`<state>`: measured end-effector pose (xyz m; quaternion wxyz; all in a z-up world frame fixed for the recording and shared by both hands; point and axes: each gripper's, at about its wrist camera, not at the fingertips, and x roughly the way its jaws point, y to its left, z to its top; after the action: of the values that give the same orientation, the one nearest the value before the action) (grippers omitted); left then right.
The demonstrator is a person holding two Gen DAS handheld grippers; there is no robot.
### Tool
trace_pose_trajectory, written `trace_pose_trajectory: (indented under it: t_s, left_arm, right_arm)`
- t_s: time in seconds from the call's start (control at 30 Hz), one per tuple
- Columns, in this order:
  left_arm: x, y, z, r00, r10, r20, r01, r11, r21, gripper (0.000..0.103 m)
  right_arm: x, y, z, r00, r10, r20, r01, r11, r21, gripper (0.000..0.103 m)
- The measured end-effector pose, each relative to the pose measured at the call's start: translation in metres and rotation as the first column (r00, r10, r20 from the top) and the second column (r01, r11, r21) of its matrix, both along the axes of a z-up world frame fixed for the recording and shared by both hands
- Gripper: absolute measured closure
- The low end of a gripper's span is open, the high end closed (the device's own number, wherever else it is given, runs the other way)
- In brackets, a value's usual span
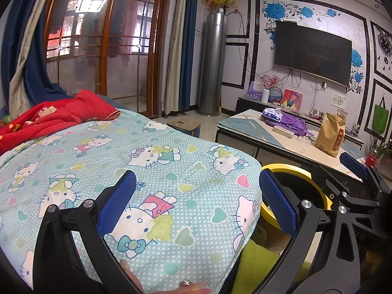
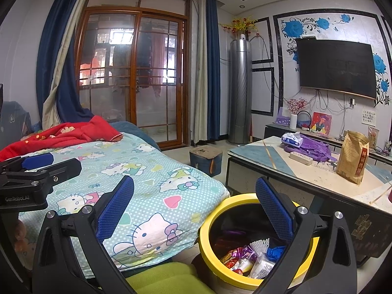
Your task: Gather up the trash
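I hold both tools over the near edge of a bed in a living room, with the collecting apparently well advanced. The left tool (image 1: 196, 203) is spread wide and grips nothing, its blue pads hanging above the cartoon-cat quilt (image 1: 152, 161). The right tool (image 2: 196, 210) is likewise spread and empty, poised above the near-right corner of the bed and the mouth of the yellow-rimmed bin (image 2: 205, 235), which stands on the floor between the bed and the low surface (image 2: 318, 178) on the right.

Inside the bin I can see a heap of wrappers (image 2: 247, 257): shiny sweet papers, a white pleated paper cup, a blue scrap and a printed packet. I judge that a good share of the trash is already in.

What is left is harder to say. The quilt shows no litter in either view, only a red blanket (image 2: 63, 134) bunched at its far left end. On the surface stand a tissue pack (image 2: 292, 139), a purple bag (image 2: 316, 147), a white power strip (image 2: 300, 158) and a tall brown paper packet (image 2: 352, 159); none of these reads plainly as rubbish. Small specks dot the surface near the packet, too small for me to identify.
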<state>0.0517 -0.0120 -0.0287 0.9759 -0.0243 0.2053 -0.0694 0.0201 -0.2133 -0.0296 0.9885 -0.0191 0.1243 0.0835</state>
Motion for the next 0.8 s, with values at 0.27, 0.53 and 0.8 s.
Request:
trace_pose_trajectory:
  t_s: [0.27, 0.53, 0.8]
  left_arm:
    - [0.000, -0.001, 0.001, 1.000, -0.001, -0.001, 0.001, 1.000, -0.002, 0.011]
    - [0.001, -0.001, 0.000, 1.000, 0.003, -0.007, -0.003, 1.000, 0.004, 0.011]
    - [0.010, 0.003, 0.000, 0.997, 0.040, -0.060, -0.040, 0.999, -0.011, 0.011]
  right_arm:
    - [0.000, 0.000, 0.000, 1.000, -0.001, -0.001, 0.001, 1.000, 0.001, 0.006]
    - [0.000, -0.001, -0.001, 1.000, -0.006, -0.004, 0.006, 1.000, -0.001, 0.006]
    - [0.014, 0.002, -0.002, 0.998, -0.015, -0.057, 0.014, 1.000, -0.018, 0.006]
